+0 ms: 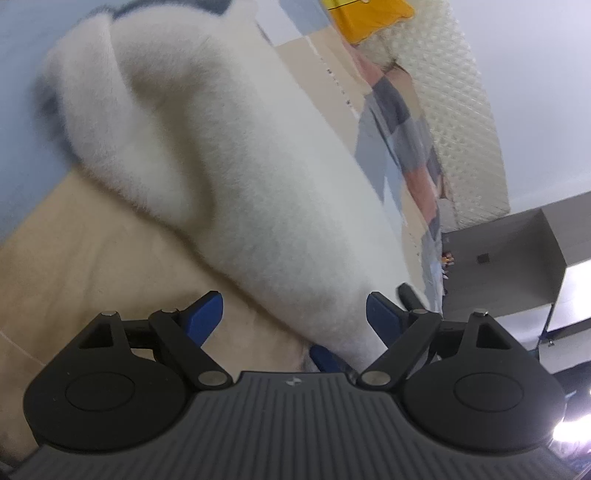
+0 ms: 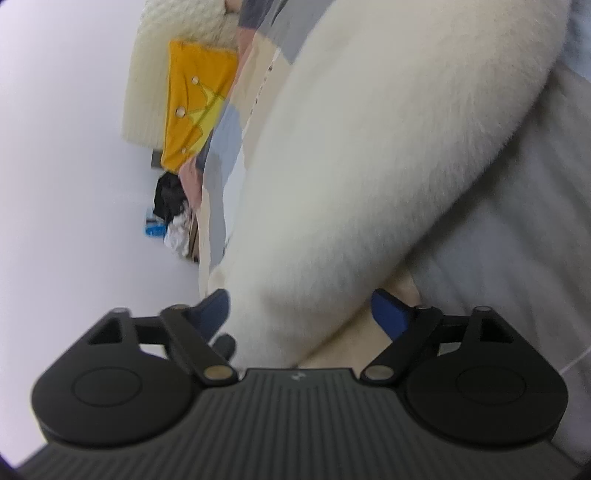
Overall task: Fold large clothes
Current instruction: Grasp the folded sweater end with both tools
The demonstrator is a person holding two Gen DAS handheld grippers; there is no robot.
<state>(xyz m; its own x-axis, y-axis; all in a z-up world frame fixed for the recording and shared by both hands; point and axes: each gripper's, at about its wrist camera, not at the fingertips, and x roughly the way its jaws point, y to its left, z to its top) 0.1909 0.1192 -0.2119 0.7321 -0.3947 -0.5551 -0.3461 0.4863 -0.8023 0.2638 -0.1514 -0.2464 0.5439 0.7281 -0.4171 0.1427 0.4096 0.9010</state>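
Note:
A big white fluffy garment [image 1: 229,177] lies in a long thick roll across the patchwork bed cover [image 1: 74,266]. My left gripper [image 1: 295,314] is open, blue pads wide apart at the roll's near end. The fabric lies between them, with a gap of beige cover beside the left pad [image 1: 207,314]. In the right wrist view the same garment [image 2: 369,166] runs up and to the right. My right gripper [image 2: 301,312] is open too and straddles the end of the garment. Its right pad [image 2: 388,314] stands off the fabric, over the beige cover [image 2: 343,343].
A yellow cushion [image 1: 369,18] [image 2: 195,103] and a cream knobbly headboard [image 1: 454,110] are at the bed's far end. A grey cabinet [image 1: 517,258] stands beside the bed. Dark clutter [image 2: 170,199] sits by the white wall.

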